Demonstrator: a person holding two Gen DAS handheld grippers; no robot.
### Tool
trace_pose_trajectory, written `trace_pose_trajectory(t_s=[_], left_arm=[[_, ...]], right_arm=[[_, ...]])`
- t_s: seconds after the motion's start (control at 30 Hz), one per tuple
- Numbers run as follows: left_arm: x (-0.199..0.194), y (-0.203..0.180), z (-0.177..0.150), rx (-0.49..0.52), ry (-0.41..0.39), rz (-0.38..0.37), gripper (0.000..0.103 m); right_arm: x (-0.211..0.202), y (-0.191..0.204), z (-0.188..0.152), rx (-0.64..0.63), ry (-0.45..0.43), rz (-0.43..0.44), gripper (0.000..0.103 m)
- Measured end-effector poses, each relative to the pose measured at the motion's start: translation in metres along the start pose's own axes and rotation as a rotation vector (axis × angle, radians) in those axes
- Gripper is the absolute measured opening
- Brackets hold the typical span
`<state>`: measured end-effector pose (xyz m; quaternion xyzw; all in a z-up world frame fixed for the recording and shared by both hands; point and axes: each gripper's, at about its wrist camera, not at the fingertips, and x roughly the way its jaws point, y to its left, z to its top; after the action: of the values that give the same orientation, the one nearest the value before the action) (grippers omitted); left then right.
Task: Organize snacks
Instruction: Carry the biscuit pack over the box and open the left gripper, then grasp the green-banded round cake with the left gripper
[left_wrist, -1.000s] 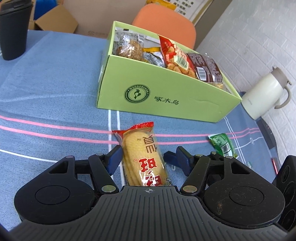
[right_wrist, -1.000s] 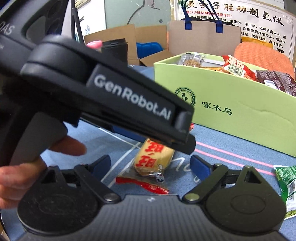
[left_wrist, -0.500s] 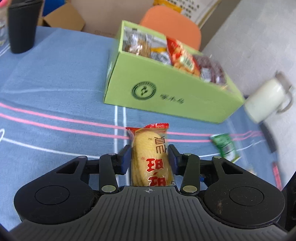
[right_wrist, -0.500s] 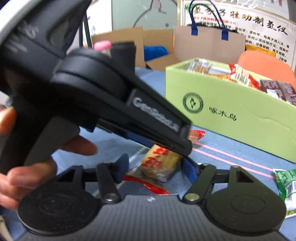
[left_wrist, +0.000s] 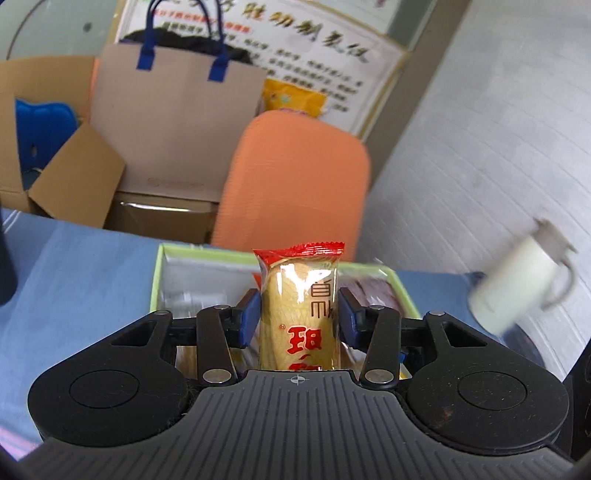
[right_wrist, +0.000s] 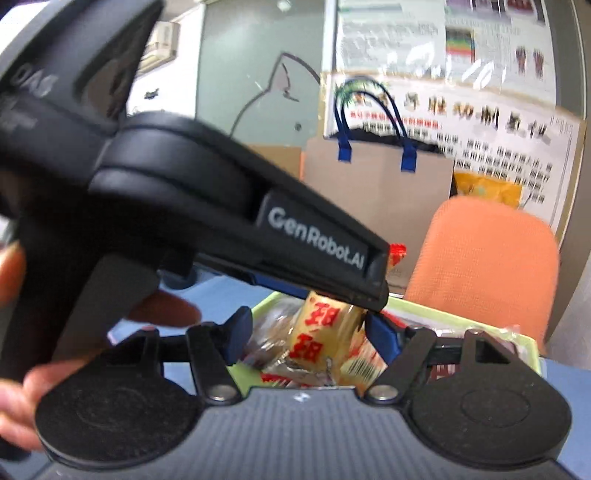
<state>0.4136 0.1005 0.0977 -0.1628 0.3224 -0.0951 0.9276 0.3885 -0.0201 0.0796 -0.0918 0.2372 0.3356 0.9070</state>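
Left wrist view: the left gripper (left_wrist: 299, 319) is seen from behind, its two blue pads (left_wrist: 248, 319) pressed against the sides of a yellow snack packet (left_wrist: 300, 310) with red crimped ends and red characters. The packet is held upright and lifted above a light green box (left_wrist: 158, 273), whose rim shows just behind and below the fingers; other wrapped snacks can be made out inside it, though blurred. The box rests on a blue tablecloth (left_wrist: 81, 280). Behind the table an orange chair (left_wrist: 295, 177) is seen, with a brown paper bag with blue handles (left_wrist: 177, 122) and cardboard boxes to its left. A white jug (left_wrist: 517, 280), blurred, stands at the right.

Right wrist view: the black body of the left gripper (right_wrist: 364, 312) crosses the frame, lettered "GenRobot.AI", gripped by the person's hand (right_wrist: 162, 310). The yellow snack packet (right_wrist: 321, 328) is clamped at its tip, over the light green box (right_wrist: 480, 317). The right gripper (right_wrist: 306, 334) is spread apart, nothing held between its blue pads, the packet hanging in the gap between them
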Motion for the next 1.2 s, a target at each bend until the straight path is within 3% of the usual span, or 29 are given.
trace_pose_trajectory(t_s=[0.07, 0.13, 0.2, 0.3, 0.47, 0.57, 0.83, 0.9, 1.0, 1.2], left_arm=[[0.016, 0.011, 0.009, -0.022, 0.011, 0.016, 0.029], [0.015, 0.021, 0.009, -0.031, -0.021, 0.04, 0.044], [0.0, 0.026, 0.004, -0.019, -0.089, 0.06, 0.059], [-0.029, 0.029, -0.009, -0.026, -0.143, 0.063, 0.062], [-0.064, 0.009, -0.053, -0.004, -0.126, -0.014, 0.07], [-0.075, -0.017, -0.092, 0.03, -0.076, -0.052, 0.072], [-0.053, -0.091, -0.19, 0.026, 0.188, -0.238, 0.071], [-0.041, -0.107, -0.202, 0.001, 0.244, -0.281, 0.068], [-0.02, -0.13, -0.207, -0.023, 0.325, -0.319, 0.064], [0.008, -0.152, -0.205, -0.009, 0.362, -0.274, 0.06]], right_arm=[[0.021, -0.014, 0.003, 0.033, 0.032, 0.019, 0.078], [0.018, -0.024, 0.004, 0.05, 0.009, 0.01, 0.079], [-0.004, -0.032, -0.001, 0.067, -0.066, -0.021, 0.089], [-0.042, -0.045, -0.013, 0.081, -0.13, -0.057, 0.092], [-0.106, -0.061, -0.049, 0.127, -0.143, -0.135, 0.093], [-0.142, -0.071, -0.086, 0.219, -0.102, -0.161, 0.093], [-0.222, -0.063, -0.207, 0.403, 0.02, -0.347, 0.093], [-0.231, -0.057, -0.229, 0.445, 0.043, -0.326, 0.093], [-0.233, -0.059, -0.24, 0.438, 0.059, -0.289, 0.093], [-0.21, -0.077, -0.222, 0.289, 0.131, -0.245, 0.093]])
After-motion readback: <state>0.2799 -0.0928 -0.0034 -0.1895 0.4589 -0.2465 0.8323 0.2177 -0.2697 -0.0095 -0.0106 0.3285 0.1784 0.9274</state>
